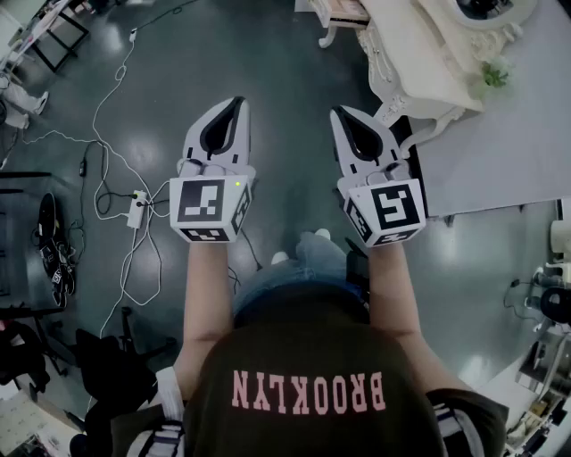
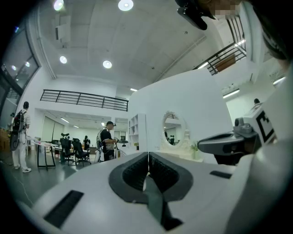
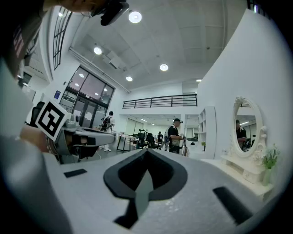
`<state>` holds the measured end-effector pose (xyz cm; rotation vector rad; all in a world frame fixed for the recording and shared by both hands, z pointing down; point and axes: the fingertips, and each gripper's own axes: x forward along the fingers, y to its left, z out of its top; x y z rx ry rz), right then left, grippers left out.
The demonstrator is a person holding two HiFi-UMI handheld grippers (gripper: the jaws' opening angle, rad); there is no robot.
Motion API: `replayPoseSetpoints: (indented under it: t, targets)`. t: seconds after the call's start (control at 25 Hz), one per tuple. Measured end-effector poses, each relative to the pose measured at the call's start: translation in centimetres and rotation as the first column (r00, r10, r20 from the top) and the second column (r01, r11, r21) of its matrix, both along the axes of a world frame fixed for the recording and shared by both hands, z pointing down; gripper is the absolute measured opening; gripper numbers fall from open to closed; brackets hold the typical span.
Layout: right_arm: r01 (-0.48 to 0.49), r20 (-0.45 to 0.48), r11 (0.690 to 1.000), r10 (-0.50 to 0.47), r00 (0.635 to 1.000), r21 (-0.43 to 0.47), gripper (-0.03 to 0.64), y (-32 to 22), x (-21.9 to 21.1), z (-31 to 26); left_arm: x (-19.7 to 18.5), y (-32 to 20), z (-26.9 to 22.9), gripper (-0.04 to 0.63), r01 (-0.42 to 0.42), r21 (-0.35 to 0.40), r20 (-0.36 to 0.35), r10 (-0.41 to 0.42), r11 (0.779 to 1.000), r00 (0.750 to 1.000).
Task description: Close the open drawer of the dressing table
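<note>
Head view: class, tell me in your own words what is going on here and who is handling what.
A person holds a gripper in each hand, both level and out in front. The left gripper and the right gripper are shut, empty and touching nothing. The dressing table stands ahead to the right, apart from both grippers. Its drawer looks pulled out at the picture's top edge. The drawer is not yet closed.
</note>
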<state>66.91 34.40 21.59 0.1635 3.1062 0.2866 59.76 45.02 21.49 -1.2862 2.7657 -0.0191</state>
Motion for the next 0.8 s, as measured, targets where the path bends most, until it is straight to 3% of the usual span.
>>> replayPoseSetpoints:
  t: [0.4, 0.8]
  targets:
    - [0.003, -0.028, 1.0, -0.003, 1.0, 0.001, -0.003, -1.5, -2.2, 1.1, -1.7, -1.0, 0.4, 0.006, -0.004, -0.005, -0.006, 0.004, 1.0, 1.0]
    - [0.037, 0.011, 0.993, -0.036, 0.999, -0.113, -0.003, -8.3, -10.2, 1.2, -9.2, -7.1, 1.3, 0.006, 0.025, -0.081, 0.006, -0.025, 0.996, 1.0]
